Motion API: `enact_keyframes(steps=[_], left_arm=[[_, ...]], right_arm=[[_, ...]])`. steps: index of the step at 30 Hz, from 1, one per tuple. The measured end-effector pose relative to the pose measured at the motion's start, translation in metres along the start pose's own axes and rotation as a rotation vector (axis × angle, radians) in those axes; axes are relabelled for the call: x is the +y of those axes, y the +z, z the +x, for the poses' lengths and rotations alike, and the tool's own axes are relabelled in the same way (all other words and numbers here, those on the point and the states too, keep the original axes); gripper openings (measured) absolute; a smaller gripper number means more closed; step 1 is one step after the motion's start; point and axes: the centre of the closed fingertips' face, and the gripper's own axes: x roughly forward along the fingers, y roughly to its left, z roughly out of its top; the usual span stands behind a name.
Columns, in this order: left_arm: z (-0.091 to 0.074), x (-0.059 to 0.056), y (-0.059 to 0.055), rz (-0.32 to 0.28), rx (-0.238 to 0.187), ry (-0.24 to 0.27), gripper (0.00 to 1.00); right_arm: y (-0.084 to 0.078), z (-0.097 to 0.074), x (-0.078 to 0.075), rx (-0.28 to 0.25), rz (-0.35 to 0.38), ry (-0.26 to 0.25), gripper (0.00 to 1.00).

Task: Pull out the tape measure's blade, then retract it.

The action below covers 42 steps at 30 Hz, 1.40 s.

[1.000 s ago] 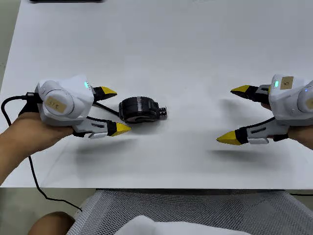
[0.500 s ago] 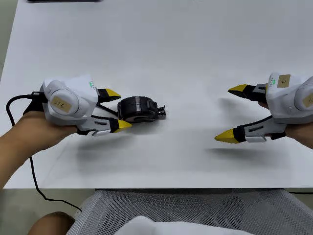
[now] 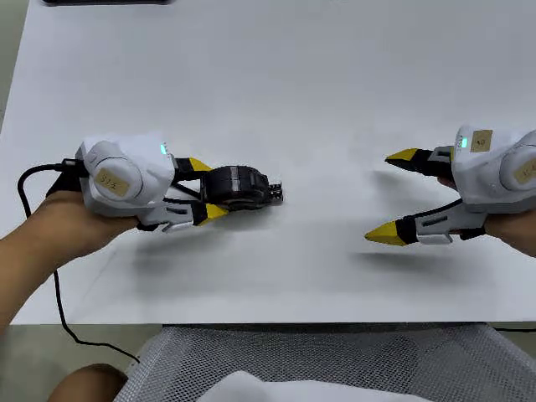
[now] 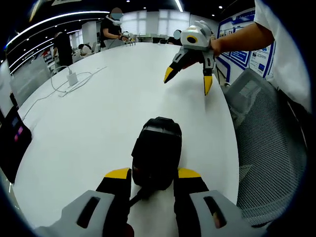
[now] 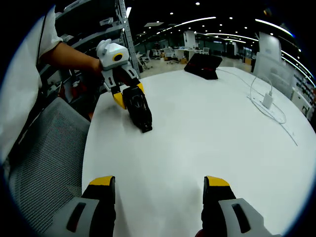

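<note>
Black plastic case of the tape measure (image 3: 239,187) is lying on its side on the white table (image 3: 293,84), left of centre, with the blade's end hook (image 3: 279,195) pointing toward the right side of the bench and no blade drawn out yet. Left gripper (image 3: 207,188) is clamping the case. In the left gripper view the two yellow tips are pressing against opposite flanks of the rear part of the housing, and a thin black strap (image 4: 139,195) is trailing back between the jaws. Right gripper (image 3: 390,197) is hovering just above the table, well apart from the tape measure, with its jaws spread wide and nothing between them. It is facing the hook end. Judgement: the hold on the case is being set up and the pull has not begun. Risks from here:

- The left tips are biting only the back of the rounded housing. A pull on the blade could twist or slide the case out of the jaws if the hold is that shallow.
- The hook is small and is sitting low against the table. The right jaws could close on the tabletop or on the case mouth instead of the hook.
- If the hook is let go at full extension, the blade could be whipping back hard and jolting the case.
- The strap could be getting pinched under one pad and weakening the grip.
</note>
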Motion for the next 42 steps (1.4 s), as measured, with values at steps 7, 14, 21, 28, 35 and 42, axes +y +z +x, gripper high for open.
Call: enact_keyframes(steps=[7,14,21,28,35,42], left_arm=[[0.001,-0.001,0.000,0.024,0.005,-0.002,0.27],[0.002,-0.001,0.000,0.044,0.011,0.000,0.27],[0.002,0.000,-0.001,0.080,0.018,0.001,0.26],[0.002,0.000,-0.001,0.111,0.026,-0.010,0.26],[0.002,0.001,-0.001,0.109,0.025,-0.022,0.25],[0.002,0.001,-0.001,0.085,0.018,-0.027,0.25]], right_arm=[[0.000,0.001,0.001,-0.002,-0.004,0.006,0.69],[0.001,0.002,0.001,-0.004,-0.007,0.007,0.67],[0.002,0.003,0.001,-0.005,-0.013,0.009,0.65],[0.004,0.003,0.002,-0.011,-0.024,0.015,0.63],[0.006,0.005,0.003,-0.012,-0.026,0.022,0.60],[0.010,0.012,0.003,-0.022,-0.035,0.035,0.57]])
